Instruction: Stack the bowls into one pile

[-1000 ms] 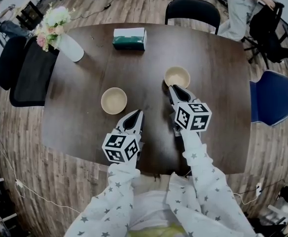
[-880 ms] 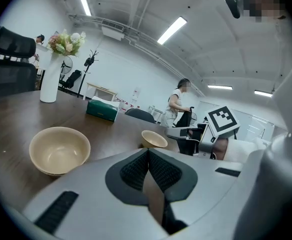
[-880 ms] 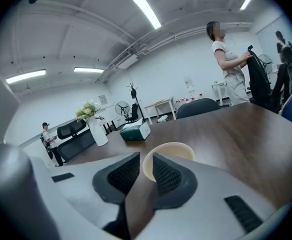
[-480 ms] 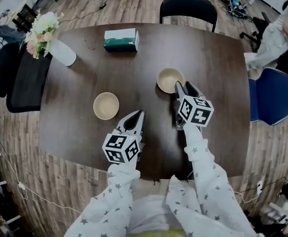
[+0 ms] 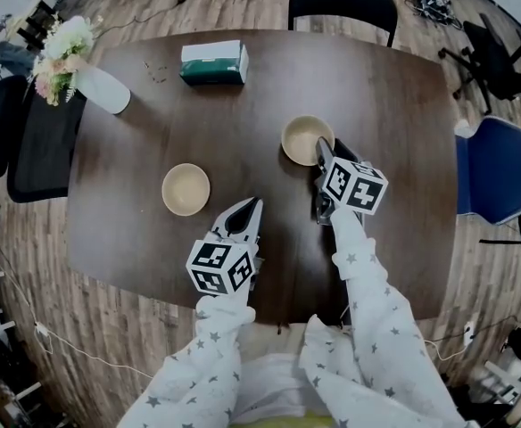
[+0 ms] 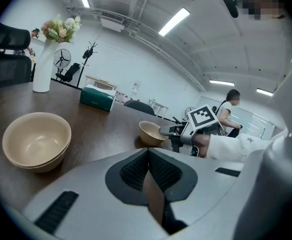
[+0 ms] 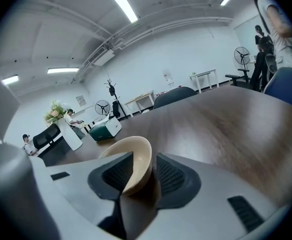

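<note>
Two bowls apart on worktop (image 5: 385, 105): right tool (image 5: 326, 150), jaws just spread wide, straddles right bowl (image 5: 303, 137) rim unpinched; left tool (image 5: 248, 209) pressed together, empty, near left bowl (image 5: 186, 189).

Left gripper (image 5: 252, 203) closed, right gripper (image 5: 326, 148) just-opened.

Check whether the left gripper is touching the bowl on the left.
Apart. The head view shows bare table between the left gripper and the left bowl; the left gripper view puts the bowl well aside of the shut jaws.
</note>
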